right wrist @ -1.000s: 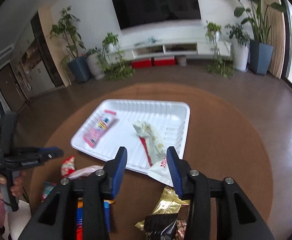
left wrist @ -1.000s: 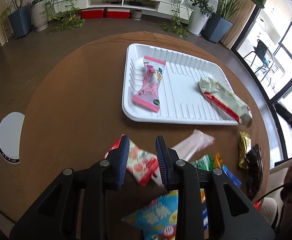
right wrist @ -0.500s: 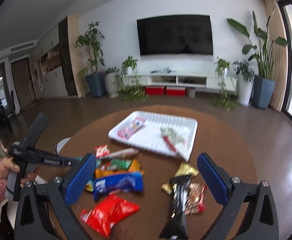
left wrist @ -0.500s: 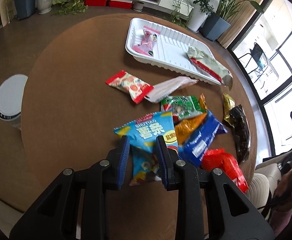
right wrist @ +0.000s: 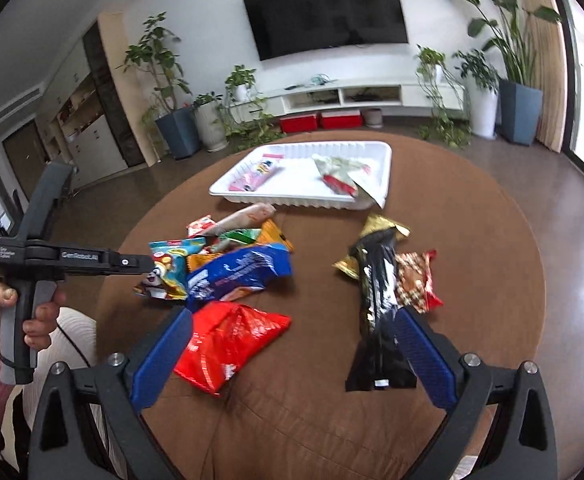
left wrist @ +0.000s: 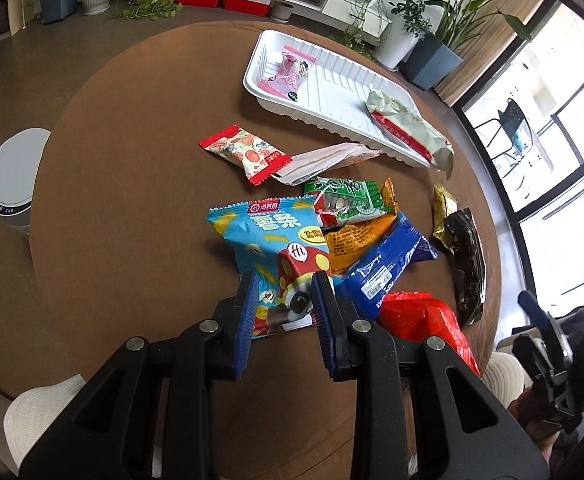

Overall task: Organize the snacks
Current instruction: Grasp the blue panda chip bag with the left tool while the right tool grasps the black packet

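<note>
A white tray (left wrist: 334, 80) at the far side of the round brown table holds a pink snack packet (left wrist: 289, 74) and a beige-and-red packet (left wrist: 406, 130). Several snacks lie in a heap nearer me. My left gripper (left wrist: 284, 306) has its blue pads on either side of the near end of a light blue chip bag (left wrist: 269, 240), narrowly apart; the bag lies on the table. My right gripper (right wrist: 292, 344) is wide open, low over the table's near edge, between a red bag (right wrist: 231, 336) and a long black packet (right wrist: 380, 308).
The heap holds a dark blue packet (left wrist: 388, 264), orange packet (left wrist: 356, 236), green packet (left wrist: 346, 200), red-and-white packet (left wrist: 243, 152) and pale wrapper (left wrist: 324, 162). A gold packet (right wrist: 384, 226) and red patterned packet (right wrist: 416, 280) lie right. A white bin (left wrist: 9, 184) stands left.
Both grippers pulled back from the tray toward the near side. The left one came down around the blue chip bag's near end. The right one opened wide.
</note>
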Demonstrator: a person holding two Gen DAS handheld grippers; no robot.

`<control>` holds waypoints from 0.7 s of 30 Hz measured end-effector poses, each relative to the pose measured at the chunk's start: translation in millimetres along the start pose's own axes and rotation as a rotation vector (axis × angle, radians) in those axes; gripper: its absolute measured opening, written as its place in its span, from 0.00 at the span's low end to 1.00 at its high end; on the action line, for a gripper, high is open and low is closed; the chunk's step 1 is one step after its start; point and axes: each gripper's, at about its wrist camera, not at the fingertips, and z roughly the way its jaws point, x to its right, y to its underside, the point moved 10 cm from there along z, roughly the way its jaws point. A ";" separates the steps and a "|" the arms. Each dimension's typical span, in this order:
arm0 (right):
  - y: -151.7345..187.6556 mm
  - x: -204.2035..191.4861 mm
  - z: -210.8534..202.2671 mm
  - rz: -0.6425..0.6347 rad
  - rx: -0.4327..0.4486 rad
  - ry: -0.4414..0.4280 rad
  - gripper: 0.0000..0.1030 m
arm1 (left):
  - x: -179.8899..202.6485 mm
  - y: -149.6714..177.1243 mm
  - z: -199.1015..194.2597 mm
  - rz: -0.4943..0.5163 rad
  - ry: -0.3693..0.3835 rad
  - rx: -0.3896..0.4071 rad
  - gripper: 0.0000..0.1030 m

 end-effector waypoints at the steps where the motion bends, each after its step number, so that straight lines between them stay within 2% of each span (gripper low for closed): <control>1: 1.4 3.6 1.5 0.017 -0.006 0.001 1.00 | -0.1 -1.3 0.8 -0.005 -0.002 0.001 0.26; 3: 1.8 8.3 2.6 0.039 -0.012 0.002 1.00 | -0.6 -2.6 2.9 -0.013 -0.009 -0.002 0.31; 4: 2.0 10.3 4.4 0.045 -0.015 0.003 1.00 | -1.1 -3.0 4.4 -0.015 -0.013 -0.003 0.41; 6: 1.4 14.4 4.7 0.050 -0.012 0.008 1.00 | -2.8 -3.4 6.2 -0.019 -0.028 0.005 0.54; 14: -2.7 21.2 9.7 0.051 -0.007 0.023 1.00 | -6.4 -4.6 17.8 -0.047 -0.030 0.000 0.55; 21: -3.8 31.2 24.1 0.049 -0.029 0.056 0.98 | -5.0 -2.4 32.1 -0.017 -0.063 -0.020 0.55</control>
